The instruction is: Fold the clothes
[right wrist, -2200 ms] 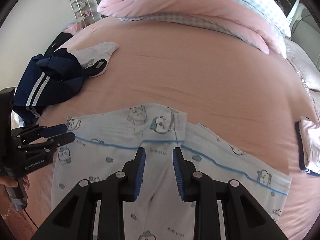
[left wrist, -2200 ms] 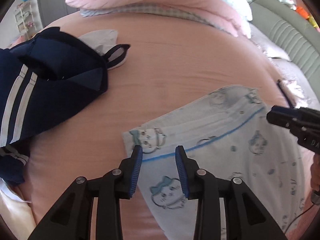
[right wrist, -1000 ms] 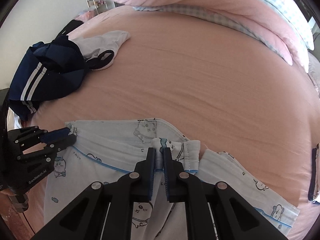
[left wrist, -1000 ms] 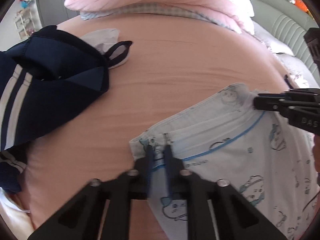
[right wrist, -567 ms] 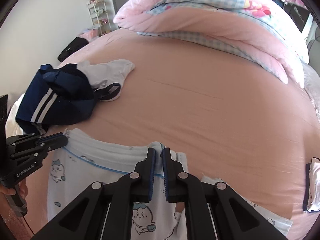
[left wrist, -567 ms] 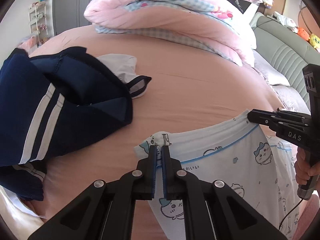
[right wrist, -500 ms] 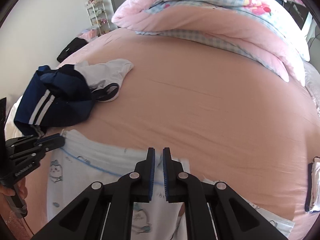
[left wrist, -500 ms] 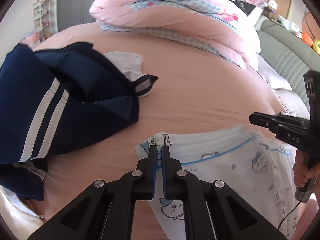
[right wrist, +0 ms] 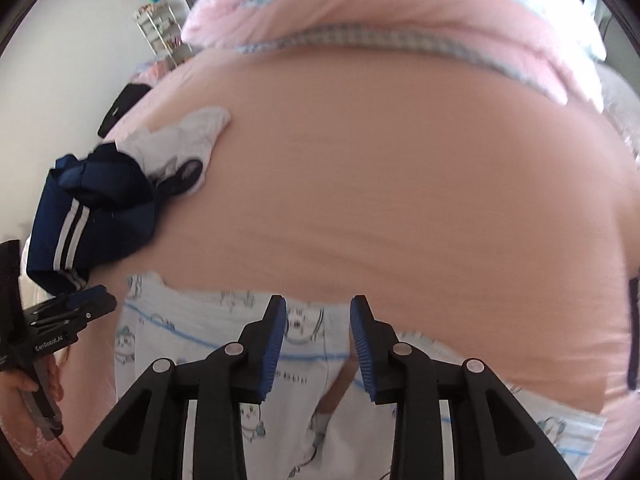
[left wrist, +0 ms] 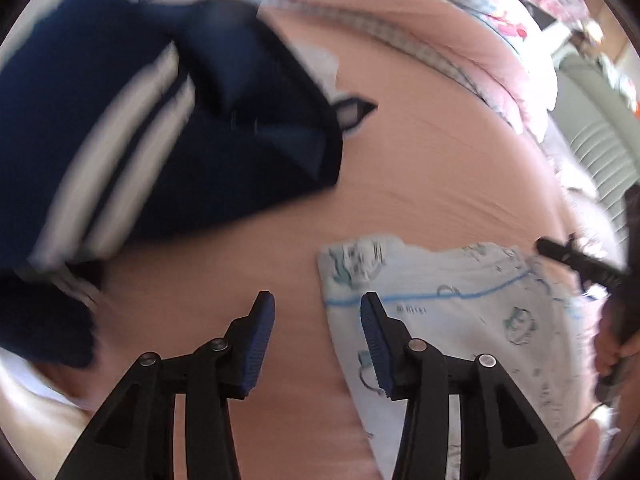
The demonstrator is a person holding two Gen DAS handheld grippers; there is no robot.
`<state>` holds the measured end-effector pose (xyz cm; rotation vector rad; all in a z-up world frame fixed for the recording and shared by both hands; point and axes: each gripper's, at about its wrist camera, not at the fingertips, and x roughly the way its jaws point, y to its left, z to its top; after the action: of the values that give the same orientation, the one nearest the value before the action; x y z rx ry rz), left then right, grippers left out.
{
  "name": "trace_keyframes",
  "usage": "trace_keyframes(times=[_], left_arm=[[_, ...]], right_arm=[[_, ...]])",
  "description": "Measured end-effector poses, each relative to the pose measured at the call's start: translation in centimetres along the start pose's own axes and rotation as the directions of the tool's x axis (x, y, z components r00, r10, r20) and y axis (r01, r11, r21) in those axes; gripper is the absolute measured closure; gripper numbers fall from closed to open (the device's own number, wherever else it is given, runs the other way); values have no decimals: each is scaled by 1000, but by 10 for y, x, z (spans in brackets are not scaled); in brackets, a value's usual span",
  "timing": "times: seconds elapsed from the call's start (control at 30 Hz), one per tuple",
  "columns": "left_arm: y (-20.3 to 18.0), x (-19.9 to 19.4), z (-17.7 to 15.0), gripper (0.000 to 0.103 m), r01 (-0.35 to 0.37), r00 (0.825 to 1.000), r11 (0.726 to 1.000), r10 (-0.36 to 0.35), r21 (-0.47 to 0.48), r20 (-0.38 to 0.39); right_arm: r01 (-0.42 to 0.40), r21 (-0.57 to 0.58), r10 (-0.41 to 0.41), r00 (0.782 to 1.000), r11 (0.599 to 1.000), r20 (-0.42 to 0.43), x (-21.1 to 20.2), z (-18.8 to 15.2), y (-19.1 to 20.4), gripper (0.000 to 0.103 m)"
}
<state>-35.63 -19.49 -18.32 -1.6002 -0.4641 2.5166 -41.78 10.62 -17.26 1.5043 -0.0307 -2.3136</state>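
Note:
Pale blue pyjama trousers (left wrist: 460, 300) with a cartoon print lie flat on the pink sheet. My left gripper (left wrist: 316, 308) hangs over their top left corner with its jaws opening. Its right finger (left wrist: 376, 332) overlaps the cloth edge, and nothing is pinched. Over the middle of the trousers' (right wrist: 192, 324) top edge, my right gripper (right wrist: 318, 308) is also opening. The cloth lies loose beneath its fingers. Each gripper shows in the other's view: the right gripper (left wrist: 544, 247), the left gripper (right wrist: 104, 300).
A crumpled navy garment (left wrist: 168, 140) with white stripes lies left of the trousers, with a white garment (right wrist: 188, 132) behind it. A rolled pink quilt (right wrist: 400, 12) fills the back of the bed. A dark-edged folded item (right wrist: 632, 332) sits at the right edge.
Both grippers were shut on the trousers' top edge and carried it back towards me. They have now let go and stand open, with the cloth flat. The left gripper drifted left.

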Motion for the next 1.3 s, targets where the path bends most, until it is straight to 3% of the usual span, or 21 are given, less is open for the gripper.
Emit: trace_keyframes(times=[0.13,0.17,0.2,0.23,0.27,0.43,0.5,0.57,0.67,0.73,0.83,0.9,1.0,1.07,1.1,1.13,1.2,1.3], left_arm=[[-1,9,2,64,28,999,1000,-28,3,36],[-4,12,3,85,53,998,999,-54,12,37],[-7,15,3,97,85,996,996,-86,21,31],[-11,19,4,98,117,993,993,-118,30,24],[-16,20,3,100,122,992,991,-123,51,26],[-29,-1,10,100,-70,994,985,55,158,97],[-27,-1,12,100,-129,989,975,113,182,99],[-25,14,10,100,-150,988,972,140,182,69],[-42,26,5,99,-257,966,926,242,275,90],[-47,23,8,97,-280,960,910,262,305,99],[-37,9,18,96,-314,948,922,291,229,128],[-32,-3,23,96,-285,953,941,258,184,161],[-41,-4,22,96,-95,987,971,65,217,144],[-55,11,17,96,12,996,963,-35,269,83],[-63,23,13,96,27,998,956,-43,292,50],[-69,36,8,96,13,999,949,-23,314,28],[-78,55,1,96,-42,999,937,37,347,22],[-85,57,10,96,-113,992,932,86,345,95]], right_arm=[[26,-3,-26,997,1000,-71,26,-14,-3,70],[24,-5,-25,997,1000,-79,31,-16,-3,71],[8,-11,-8,997,1000,-72,30,-17,1,78],[-9,-16,8,998,1000,-65,30,-17,5,90],[-27,-25,25,998,999,-55,29,-17,9,95],[23,-156,-6,994,987,111,-1,-9,30,96],[45,-151,-28,993,987,114,2,-5,24,96],[47,-135,-40,998,990,53,22,-4,15,96],[26,-72,-26,1000,997,2,44,-3,1,97],[12,-14,-12,1000,1000,-2,37,0,-6,87],[11,40,-13,998,999,60,18,-2,-14,78],[18,27,-20,995,999,96,7,-5,-10,78],[36,-28,-32,988,999,149,-10,-11,0,78],[14,-121,-2,996,993,93,-5,-15,15,78],[-10,-180,17,999,984,42,2,-17,24,78],[-20,-219,23,1000,976,10,8,-17,31,78],[14,-223,-9,1000,975,22,17,-15,32,78],[64,-228,-57,998,972,40,30,-11,33,82]])
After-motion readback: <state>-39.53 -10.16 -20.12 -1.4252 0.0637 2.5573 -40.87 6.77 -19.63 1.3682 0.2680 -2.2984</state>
